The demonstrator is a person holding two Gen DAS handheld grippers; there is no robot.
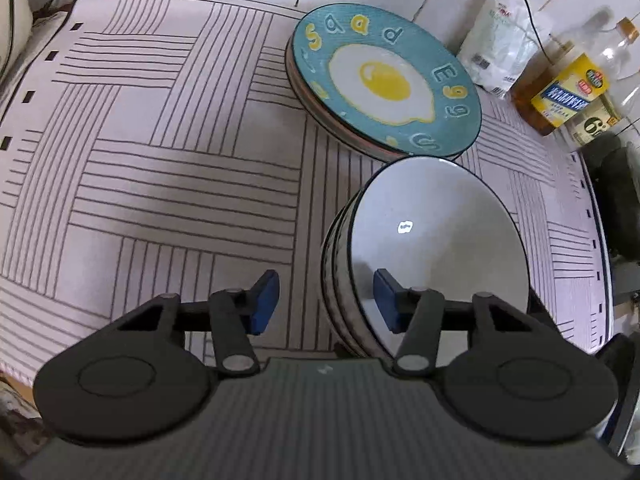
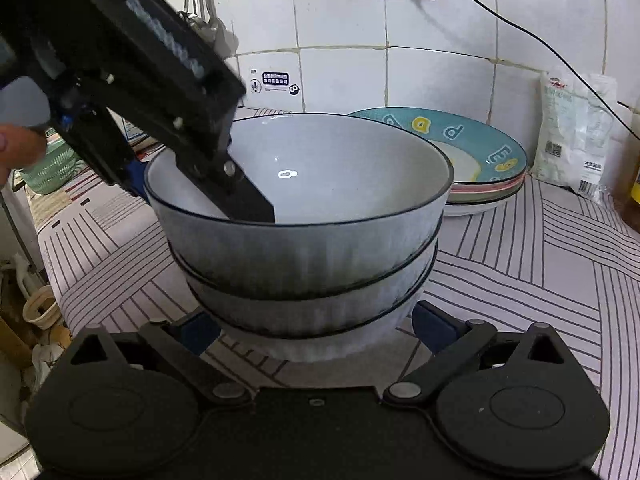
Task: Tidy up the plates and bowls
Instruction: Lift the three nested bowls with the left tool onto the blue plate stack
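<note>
1. Bowl stack (image 2: 308, 240): three grey ribbed bowls with dark rims sit nested on the striped cloth (image 1: 160, 160) that covers the counter. In the right wrist view the stack fills the centre of the frame; in the left wrist view it lies at about 3 o'clock of centre.
2. Top bowl (image 1: 440, 240): its white interior faces up and holds nothing but one finger of the left gripper.
3. Left gripper (image 1: 326, 300): the fingers are spread and straddle the near rim of the top bowl. One blue pad (image 1: 386, 300) is inside the bowl; the other pad (image 1: 264, 300) is outside the wall. The pictures do not show either pad pressing on the rim.
4. Right gripper (image 2: 316, 330): the fingers are spread wide, one at each side of the base of the bowl stack, low at 6 o'clock in its own view. Contact with the bottom bowl cannot be determined.
5. Plate stack (image 1: 384, 80): several plates lie beyond the bowls at 12 to 1 o'clock, just beside them. The top plate is teal with a fried-egg design and letters.
6. Background: a white packet (image 1: 496, 48) and an oil bottle (image 1: 568, 88) stand at 2 o'clock against the tiled wall (image 2: 340, 20).
</note>
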